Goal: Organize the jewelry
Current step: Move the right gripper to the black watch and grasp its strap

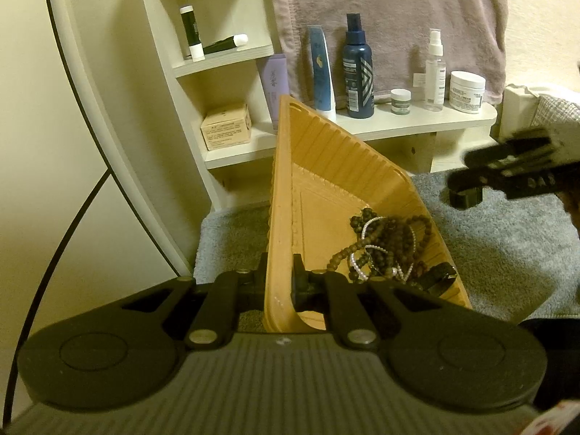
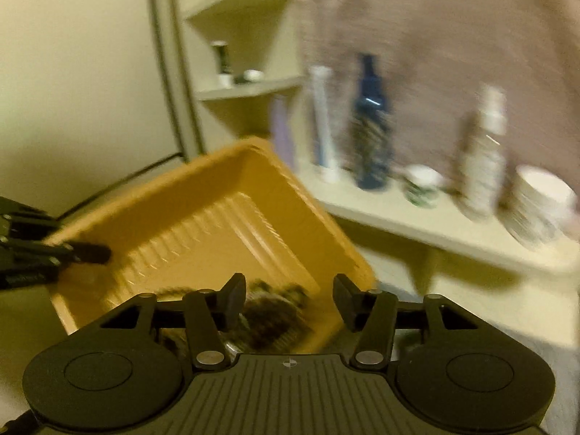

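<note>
A tan ribbed plastic tray is tilted steeply up. My left gripper is shut on its near rim. A tangle of dark bead and pearl bracelets lies heaped in the tray's lower corner. The right gripper shows blurred at the right, above the carpet. In the right wrist view the tray is tilted, the bracelets sit blurred between the fingers of my open right gripper, and the left gripper pinches the tray's left rim.
A cream shelf holds a dark blue spray bottle, a blue tube, a clear spray bottle, two white jars and a small box. A towel hangs behind. Grey carpet lies below.
</note>
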A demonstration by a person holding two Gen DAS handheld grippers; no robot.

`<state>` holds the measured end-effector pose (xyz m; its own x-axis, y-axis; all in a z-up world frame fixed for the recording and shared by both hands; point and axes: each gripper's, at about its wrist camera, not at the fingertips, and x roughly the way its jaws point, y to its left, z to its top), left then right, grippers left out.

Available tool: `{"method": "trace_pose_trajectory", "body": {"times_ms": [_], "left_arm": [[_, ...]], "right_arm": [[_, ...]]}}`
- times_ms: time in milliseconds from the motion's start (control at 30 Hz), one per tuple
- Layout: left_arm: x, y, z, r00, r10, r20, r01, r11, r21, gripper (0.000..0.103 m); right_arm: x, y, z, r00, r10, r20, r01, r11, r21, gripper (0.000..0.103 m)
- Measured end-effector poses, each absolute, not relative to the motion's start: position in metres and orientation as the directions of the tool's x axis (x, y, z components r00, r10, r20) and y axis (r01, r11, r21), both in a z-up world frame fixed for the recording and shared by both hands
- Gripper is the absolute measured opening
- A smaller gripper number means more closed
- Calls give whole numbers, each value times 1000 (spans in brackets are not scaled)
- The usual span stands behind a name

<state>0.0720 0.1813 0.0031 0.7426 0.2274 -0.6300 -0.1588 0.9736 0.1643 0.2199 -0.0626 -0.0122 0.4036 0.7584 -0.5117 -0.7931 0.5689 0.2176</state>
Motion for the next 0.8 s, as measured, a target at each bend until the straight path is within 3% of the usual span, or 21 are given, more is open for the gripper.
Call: {"method": "trace_pose_trajectory", "body": {"times_ms": [400,467,533,800], "left_arm": [[71,182,3,743,225,-631,-159,974,161,8],[71,183,3,742,225,-631,-159,974,160,8],[72,182,3,741,226,-632,-159,974,161,8],[72,182,5,739,227,-634,-159,974,164,8]], "right_arm": [[220,-123,-65,549,575,-606,-597,778,198,55],[224,-125,-67,555,571,-605,-590,783,198,58],[226,-125,-67,567,562,-602,-591,787,178,73],[249,-116,-72,568,576,-588,-645,755,117,77]]}}
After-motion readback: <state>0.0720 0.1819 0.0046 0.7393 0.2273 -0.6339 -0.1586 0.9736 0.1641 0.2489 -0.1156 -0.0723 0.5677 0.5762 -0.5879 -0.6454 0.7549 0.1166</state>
